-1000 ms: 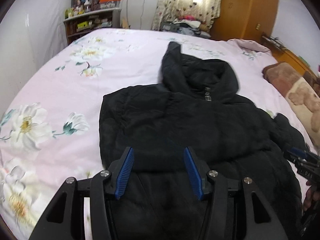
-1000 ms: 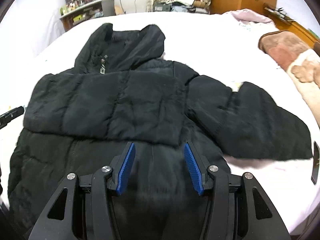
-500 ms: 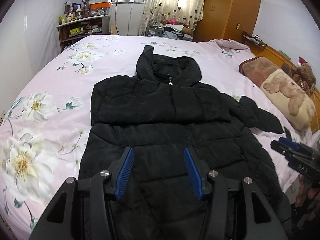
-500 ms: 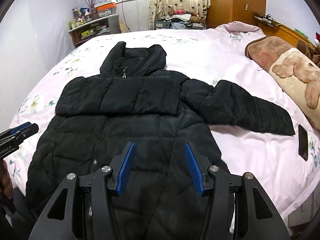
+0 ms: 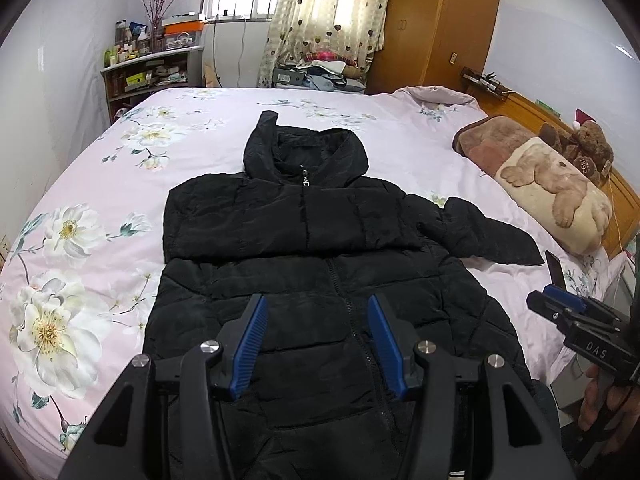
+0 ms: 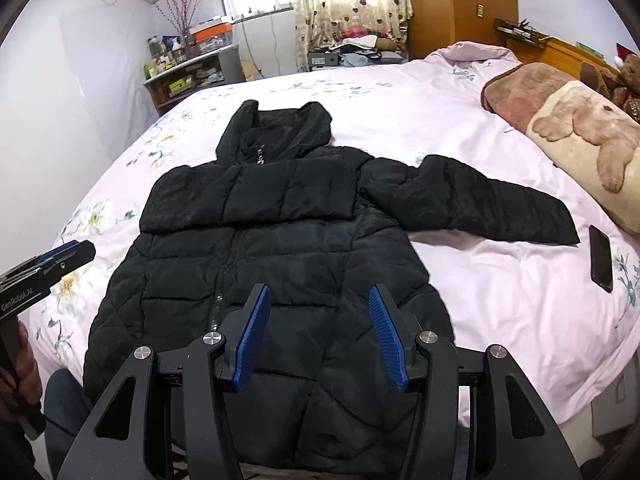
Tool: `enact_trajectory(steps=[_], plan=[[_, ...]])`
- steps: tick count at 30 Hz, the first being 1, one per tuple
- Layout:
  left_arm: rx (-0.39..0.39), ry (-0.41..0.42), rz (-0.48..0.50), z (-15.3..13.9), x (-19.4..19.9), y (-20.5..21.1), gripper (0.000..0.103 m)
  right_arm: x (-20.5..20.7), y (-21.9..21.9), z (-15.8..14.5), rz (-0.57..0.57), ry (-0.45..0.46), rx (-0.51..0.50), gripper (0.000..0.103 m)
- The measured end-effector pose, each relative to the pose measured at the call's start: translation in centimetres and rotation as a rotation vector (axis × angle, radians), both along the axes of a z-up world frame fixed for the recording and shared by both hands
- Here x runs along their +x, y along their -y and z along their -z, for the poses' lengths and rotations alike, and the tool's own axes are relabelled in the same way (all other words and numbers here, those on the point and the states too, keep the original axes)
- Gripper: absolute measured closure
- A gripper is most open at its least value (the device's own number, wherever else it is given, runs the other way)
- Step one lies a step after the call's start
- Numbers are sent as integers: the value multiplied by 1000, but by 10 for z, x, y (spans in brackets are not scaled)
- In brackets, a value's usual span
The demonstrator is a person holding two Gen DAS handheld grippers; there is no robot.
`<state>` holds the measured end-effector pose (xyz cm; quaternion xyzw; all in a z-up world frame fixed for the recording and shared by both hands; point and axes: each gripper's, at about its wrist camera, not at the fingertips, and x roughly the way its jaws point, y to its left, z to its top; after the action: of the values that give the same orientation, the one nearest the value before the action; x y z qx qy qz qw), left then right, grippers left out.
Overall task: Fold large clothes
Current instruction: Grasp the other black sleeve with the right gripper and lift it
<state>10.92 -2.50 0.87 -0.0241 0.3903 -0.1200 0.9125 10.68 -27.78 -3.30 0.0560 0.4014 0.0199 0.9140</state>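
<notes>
Both tongs, left tongs (image 5: pixel 318 340) and right tongs (image 6: pixel 318 336), hover apart and empty above the black jacket (image 5: pixel 320 280) lying flat on the bed (image 5: pixel 100 208). Its puffy padding may slip or spring back, and the outstretched sleeve (image 6: pixel 472 208) could snag the phone (image 6: pixel 601 258).

I see a bed (image 5: pixel 120 184) under a pink floral sheet, with a brown bear-print pillow (image 5: pixel 548 184) at its right side and a dark phone (image 6: pixel 601 258) lying near that edge. Beyond it stand a cluttered shelf (image 5: pixel 148 76), a heart-patterned curtain (image 5: pixel 332 12) and a wooden wardrobe (image 5: pixel 436 20).
</notes>
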Motion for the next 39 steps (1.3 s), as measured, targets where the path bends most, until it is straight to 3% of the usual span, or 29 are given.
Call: enact_trajectory(steps=[11, 15, 17, 24, 33, 39], plan=[[32, -33, 17, 19, 31, 19, 49, 24, 42, 13, 91, -10, 9, 51], [47, -49, 19, 31, 50, 24, 49, 40, 67, 27, 151, -32, 9, 50], [50, -55, 21, 36, 61, 27, 49, 50, 82, 34, 183, -45, 16, 44], [78, -62, 25, 53, 99, 37, 49, 82, 145, 65, 313, -91, 72, 44], [82, -100, -8, 74, 128, 29, 49, 113, 243, 125, 526, -165, 239, 43], [98, -126, -22, 88, 144, 23, 49, 123, 302, 156, 665, -152, 398, 43]])
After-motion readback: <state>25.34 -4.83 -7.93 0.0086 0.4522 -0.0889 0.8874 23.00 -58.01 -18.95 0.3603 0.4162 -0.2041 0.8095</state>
